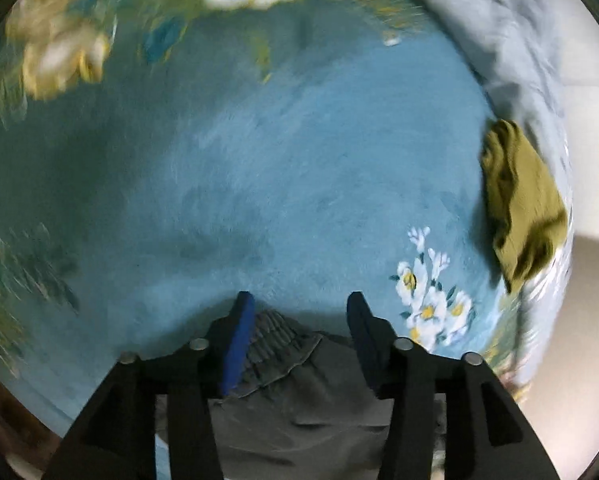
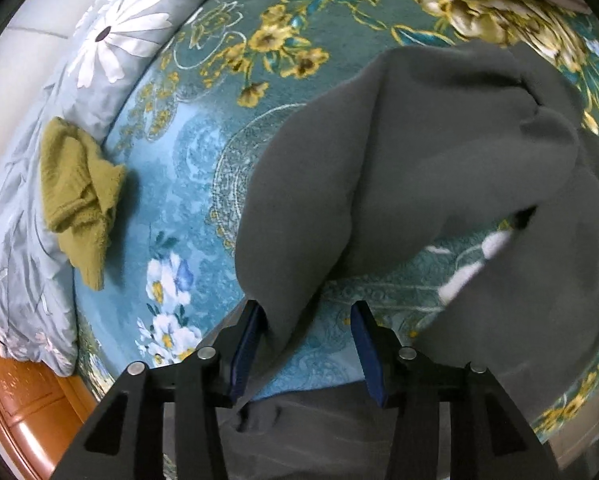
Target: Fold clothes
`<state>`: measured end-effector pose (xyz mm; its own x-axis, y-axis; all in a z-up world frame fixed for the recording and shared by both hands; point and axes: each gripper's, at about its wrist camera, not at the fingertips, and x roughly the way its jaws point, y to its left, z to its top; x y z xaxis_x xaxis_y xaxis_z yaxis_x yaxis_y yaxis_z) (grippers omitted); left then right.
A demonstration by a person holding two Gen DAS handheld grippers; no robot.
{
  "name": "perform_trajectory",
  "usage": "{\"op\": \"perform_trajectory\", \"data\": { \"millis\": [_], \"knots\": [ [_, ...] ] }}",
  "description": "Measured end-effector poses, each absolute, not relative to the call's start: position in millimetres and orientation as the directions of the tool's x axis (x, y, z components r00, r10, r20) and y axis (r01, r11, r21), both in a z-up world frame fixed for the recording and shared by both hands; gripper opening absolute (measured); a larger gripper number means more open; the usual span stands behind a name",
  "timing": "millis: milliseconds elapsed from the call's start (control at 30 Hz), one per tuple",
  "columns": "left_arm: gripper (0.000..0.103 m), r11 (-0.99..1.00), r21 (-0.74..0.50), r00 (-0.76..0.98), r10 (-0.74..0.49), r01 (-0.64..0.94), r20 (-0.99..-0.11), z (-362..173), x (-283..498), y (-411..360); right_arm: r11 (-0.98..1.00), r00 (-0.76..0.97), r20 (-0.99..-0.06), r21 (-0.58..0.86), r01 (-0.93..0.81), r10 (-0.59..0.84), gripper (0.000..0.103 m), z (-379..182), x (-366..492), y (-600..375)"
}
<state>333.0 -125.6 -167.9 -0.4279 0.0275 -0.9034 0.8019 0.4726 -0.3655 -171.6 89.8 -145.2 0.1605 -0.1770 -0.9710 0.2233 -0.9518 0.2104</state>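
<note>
Lying rumpled on the blanket [image 2: 187, 184], the grey garment [image 2: 439, 168] is awaiting folding, like the green cloth [image 2: 77, 188], with left gripper [image 1: 301, 320] and right gripper [image 2: 307, 332] both parted, gripping nothing.

A dark grey garment [image 2: 439, 152] lies rumpled and partly doubled over on the floral blanket [image 2: 187, 184]; an olive-green knit garment [image 2: 79, 196] sits crumpled at the blanket's edge.

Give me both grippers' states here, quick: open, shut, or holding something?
Left gripper: jaws open, nothing clamped; grey ribbed-hem garment lies beneath.
Right gripper: jaws open; the grey fleece garment hangs beside one pad, unclamped.
</note>
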Motion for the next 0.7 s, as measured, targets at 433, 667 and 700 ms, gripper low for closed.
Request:
{"op": "perform_trajectory", "data": {
  "millis": [433, 667, 700],
  "knots": [
    [0.055, 0.429, -0.375, -0.469, 0.136, 0.822, -0.873, -195.7, 320.2, -74.8, -0.774, 0.149, -0.981, 0.189, 0.605, -0.123, 0.056, -107.5, -92.2, -21.1],
    [0.055, 0.436, -0.434, -0.541, 0.156, 0.789, -0.827, -190.7, 319.8, -36.7, -0.752, 0.384, -0.923, 0.244, 0.613, 0.013, 0.059, -171.1, -31.6, -44.4],
    [0.055, 0.431, -0.443, -0.551, 0.163, 0.786, -0.818, -190.7, 318.0, -31.4, -0.767, 0.397, -0.918, 0.238, 0.596, 0.023, 0.060, -175.9, -28.6, -36.8]
  ]
}}
